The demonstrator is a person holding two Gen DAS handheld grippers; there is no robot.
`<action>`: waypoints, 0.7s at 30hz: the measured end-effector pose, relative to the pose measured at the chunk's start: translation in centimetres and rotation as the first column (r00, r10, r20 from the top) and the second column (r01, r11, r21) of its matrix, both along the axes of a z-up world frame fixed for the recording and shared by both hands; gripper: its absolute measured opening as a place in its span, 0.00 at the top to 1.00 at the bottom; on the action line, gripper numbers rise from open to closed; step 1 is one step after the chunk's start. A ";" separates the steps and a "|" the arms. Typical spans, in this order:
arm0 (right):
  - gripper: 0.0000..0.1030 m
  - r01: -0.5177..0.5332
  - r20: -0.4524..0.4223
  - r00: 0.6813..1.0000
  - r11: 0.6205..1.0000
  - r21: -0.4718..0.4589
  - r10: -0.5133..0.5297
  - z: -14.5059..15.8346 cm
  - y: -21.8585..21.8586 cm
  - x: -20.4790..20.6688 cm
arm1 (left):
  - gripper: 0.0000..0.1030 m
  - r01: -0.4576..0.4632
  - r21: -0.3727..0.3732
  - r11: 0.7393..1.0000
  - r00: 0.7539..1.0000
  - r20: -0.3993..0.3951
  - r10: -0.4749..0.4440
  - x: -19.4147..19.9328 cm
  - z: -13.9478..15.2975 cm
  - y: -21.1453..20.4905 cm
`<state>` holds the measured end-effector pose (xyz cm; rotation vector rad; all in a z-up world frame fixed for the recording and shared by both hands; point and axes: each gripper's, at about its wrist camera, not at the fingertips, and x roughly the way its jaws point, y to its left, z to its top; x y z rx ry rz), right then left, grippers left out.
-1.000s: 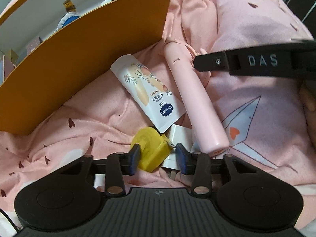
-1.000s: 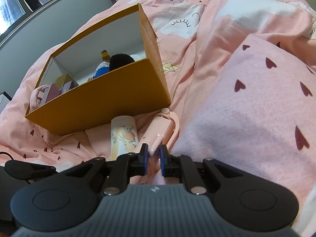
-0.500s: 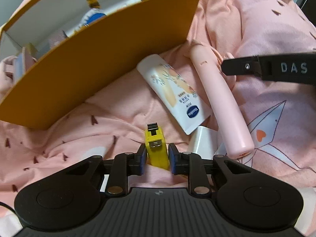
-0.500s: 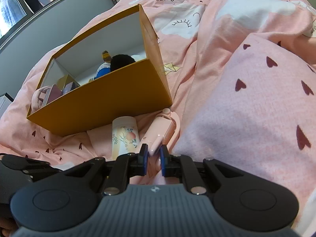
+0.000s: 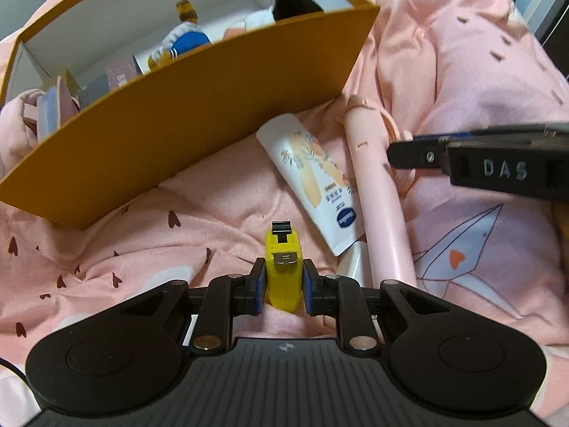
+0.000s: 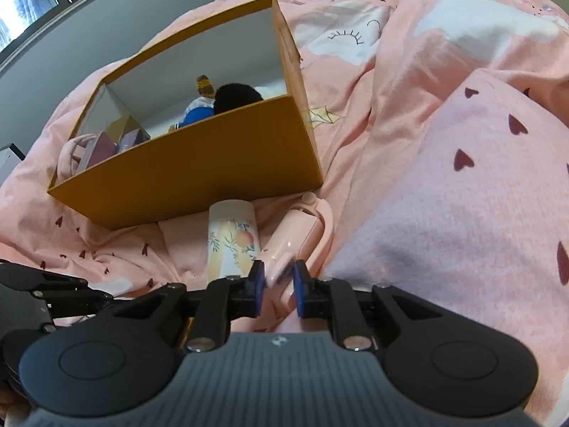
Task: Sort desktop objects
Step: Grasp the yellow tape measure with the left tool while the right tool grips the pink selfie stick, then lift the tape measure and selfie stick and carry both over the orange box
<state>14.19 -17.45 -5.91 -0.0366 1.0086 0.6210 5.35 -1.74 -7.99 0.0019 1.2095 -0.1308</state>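
My left gripper (image 5: 283,279) is shut on a yellow tape measure (image 5: 283,267) and holds it above the pink bedding, in front of the orange box (image 5: 185,131). A white hand-cream tube (image 5: 313,181) and a long pink stick-shaped gadget (image 5: 377,195) lie side by side on the bedding to the right of the box. My right gripper (image 6: 276,281) hovers over the near end of the pink gadget (image 6: 291,235), its jaws a narrow gap apart, gripping nothing. The tube (image 6: 233,238) lies left of it.
The orange box (image 6: 199,167) holds a doll, small cartons and a pink item. A white card (image 5: 350,263) lies under the tube's end. A raised pink blanket fold (image 6: 462,213) sits to the right. The right gripper's arm (image 5: 498,169) crosses the left wrist view.
My left gripper has closed on the yellow tape measure and lifted it off the bedding, toward the box. The right gripper has opened slightly and lowered toward the pink gadget.
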 end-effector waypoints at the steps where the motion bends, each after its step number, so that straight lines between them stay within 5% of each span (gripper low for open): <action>1: 0.83 0.001 0.002 1.000 1.000 0.004 -0.001 0.1 -0.1 -0.1 | 0.78 -0.005 -0.013 1.000 1.000 0.005 0.005 0.1 0.3 0.1; 12: 0.88 -0.029 0.075 0.997 0.996 0.089 0.022 3.5 -0.8 -1.6 | 0.78 -0.058 -0.153 0.986 0.994 0.079 0.071 0.7 5.4 2.4; 21: 0.92 -0.122 0.167 0.981 0.981 0.152 0.096 7.2 -0.6 -3.0 | 0.78 -0.062 -0.185 0.981 0.986 0.141 0.089 1.0 9.4 3.7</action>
